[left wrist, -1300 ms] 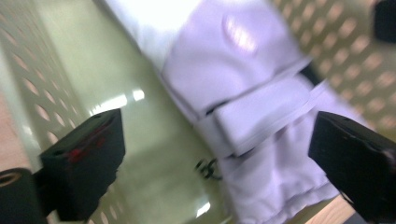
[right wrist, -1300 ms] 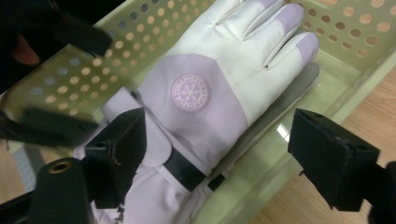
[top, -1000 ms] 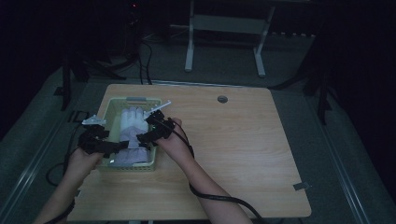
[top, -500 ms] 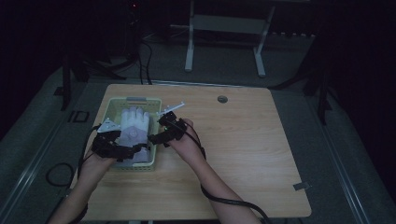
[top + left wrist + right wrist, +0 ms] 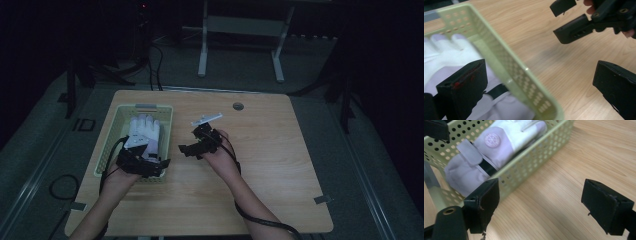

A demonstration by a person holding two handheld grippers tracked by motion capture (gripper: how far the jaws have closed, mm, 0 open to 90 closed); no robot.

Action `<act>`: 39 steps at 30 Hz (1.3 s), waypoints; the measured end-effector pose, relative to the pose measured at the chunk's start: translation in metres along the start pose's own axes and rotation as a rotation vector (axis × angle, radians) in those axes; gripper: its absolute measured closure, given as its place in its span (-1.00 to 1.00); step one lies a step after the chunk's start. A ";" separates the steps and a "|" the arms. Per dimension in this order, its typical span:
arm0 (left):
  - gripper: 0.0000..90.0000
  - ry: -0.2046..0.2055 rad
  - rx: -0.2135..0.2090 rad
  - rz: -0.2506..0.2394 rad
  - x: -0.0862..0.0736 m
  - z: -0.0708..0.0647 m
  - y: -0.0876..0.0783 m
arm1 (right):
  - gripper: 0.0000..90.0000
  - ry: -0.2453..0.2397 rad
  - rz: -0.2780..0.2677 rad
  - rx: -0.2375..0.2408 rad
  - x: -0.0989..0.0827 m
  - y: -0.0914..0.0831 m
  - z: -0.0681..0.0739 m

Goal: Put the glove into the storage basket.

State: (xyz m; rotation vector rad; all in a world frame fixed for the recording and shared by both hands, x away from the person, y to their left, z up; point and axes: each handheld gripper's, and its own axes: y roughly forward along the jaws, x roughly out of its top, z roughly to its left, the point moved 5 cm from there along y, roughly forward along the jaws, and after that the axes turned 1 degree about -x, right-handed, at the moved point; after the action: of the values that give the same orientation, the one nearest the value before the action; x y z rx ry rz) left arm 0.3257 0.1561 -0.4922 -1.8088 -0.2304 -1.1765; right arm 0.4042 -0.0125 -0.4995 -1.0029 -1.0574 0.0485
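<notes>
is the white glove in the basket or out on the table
In. The white glove lies flat inside the green basket, its perforated walls around it; both grippers are open and hold nothing.

Unreadable round emblem on white glove.

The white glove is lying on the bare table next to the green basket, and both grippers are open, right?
Not quite. The white glove is lying inside the green basket, not on the bare table; the high view shows it within the basket's walls. The rest is right: the left gripper and the right gripper both have their jaws wide apart.
</notes>
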 end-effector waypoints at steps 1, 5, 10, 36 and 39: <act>-1.00 0.004 -0.008 0.002 0.001 -0.004 0.002 | -0.67 0.002 -0.004 -0.002 -0.002 -0.002 -0.003; -1.00 0.041 -0.061 0.011 0.003 -0.020 0.009 | -0.67 0.016 -0.009 -0.016 -0.011 -0.010 -0.012; -1.00 0.109 -0.088 0.010 0.007 -0.039 0.018 | -0.68 0.022 -0.005 -0.020 -0.025 -0.017 -0.021; -1.00 0.221 -0.262 0.036 -0.001 -0.111 0.069 | -0.69 0.036 -0.017 -0.042 -0.099 -0.038 -0.060; -1.00 0.220 -0.285 0.046 -0.006 -0.117 0.075 | -0.69 0.024 -0.007 -0.052 -0.107 -0.038 -0.061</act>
State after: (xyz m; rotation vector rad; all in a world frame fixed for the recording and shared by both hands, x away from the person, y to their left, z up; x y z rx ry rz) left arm 0.2944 0.0254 -0.5297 -1.8958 0.1114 -1.4195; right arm 0.3767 -0.1255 -0.5545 -1.0439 -1.0450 0.0035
